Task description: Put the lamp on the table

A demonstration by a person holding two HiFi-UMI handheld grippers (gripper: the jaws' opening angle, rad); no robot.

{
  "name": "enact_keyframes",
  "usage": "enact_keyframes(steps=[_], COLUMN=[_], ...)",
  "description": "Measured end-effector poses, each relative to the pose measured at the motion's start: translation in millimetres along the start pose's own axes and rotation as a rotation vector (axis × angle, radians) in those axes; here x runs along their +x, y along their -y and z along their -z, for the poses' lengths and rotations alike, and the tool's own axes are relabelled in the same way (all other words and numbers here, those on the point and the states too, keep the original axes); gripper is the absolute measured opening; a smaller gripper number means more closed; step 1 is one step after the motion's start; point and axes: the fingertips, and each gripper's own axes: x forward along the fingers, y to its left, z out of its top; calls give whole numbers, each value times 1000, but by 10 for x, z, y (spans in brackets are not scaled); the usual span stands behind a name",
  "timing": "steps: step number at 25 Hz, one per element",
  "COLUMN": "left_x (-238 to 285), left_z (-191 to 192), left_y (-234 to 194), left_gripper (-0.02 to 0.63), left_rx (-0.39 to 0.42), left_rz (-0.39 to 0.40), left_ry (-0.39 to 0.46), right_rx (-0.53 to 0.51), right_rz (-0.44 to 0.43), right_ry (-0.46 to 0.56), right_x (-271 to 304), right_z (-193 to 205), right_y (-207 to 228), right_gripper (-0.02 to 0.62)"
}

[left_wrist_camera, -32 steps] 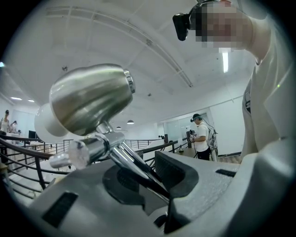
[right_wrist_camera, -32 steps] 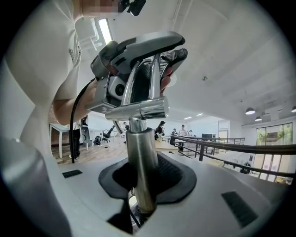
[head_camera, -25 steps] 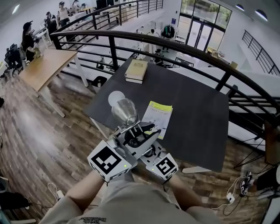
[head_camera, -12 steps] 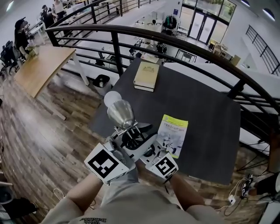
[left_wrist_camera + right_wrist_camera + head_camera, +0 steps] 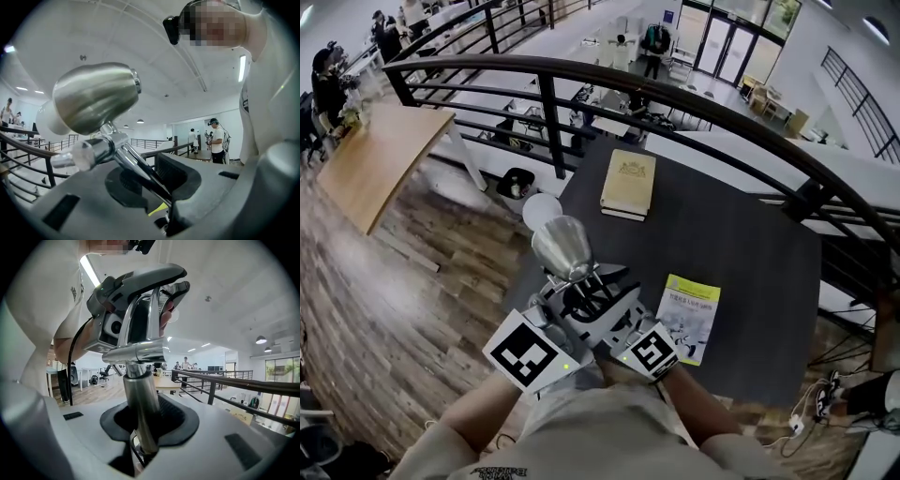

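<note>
Dark grey rectangular table point(image 5: 741, 253): the destination. Brushed-metal desk lamp with white bulb point(image 5: 562, 246): held in the air over the table's near-left edge, not yet set down. Left claw point(image 5: 154, 183) and right claw point(image 5: 145, 427): each clamped on a chrome lamp stem. Step: transport. The next move probably calls for lowering the lamp upright onto bare table.

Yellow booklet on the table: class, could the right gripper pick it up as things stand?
Probably not. The right gripper is shut on the lamp, round its stem, so its jaws are full. The yellow booklet lies bare on the table just ahead; with the lamp set down, the way looks free.
</note>
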Motion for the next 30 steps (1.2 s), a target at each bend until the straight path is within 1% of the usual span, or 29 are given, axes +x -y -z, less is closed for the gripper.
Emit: enact_keyframes(steps=[3, 7, 10, 15, 18, 23, 27, 30], left_x=[6, 36, 61, 100, 177, 288, 352, 398], left_z=[-49, -51, -49, 63, 89, 147, 219, 254], left_y=[-189, -243, -269, -475, -586, -708, -849, -1015], left_gripper=[69, 68, 69, 67, 69, 68, 68, 69], left_rx=[-1, -8, -28, -62, -65, -62, -98, -106], left_rz=[-5, -15, -21, -84, -102, -107, -100, -90], left_ry=[0, -19, -16, -25, -31, -34, -42, -43], right_rx=[-1, -10, -14, 4, 12, 26, 62, 74], right_rz=[0, -13, -19, -73, -87, -101, -101, -89], right_ry=[0, 1, 0, -11, -12, -10, -13, -10], right_x=[132, 124, 126, 247, 277, 318, 388, 473], right_z=[-69, -96, -71, 47, 72, 122, 141, 167], right_y=[126, 173, 195, 270, 388, 514, 609, 739], right_gripper=[97, 97, 97, 98, 98, 98, 98, 98])
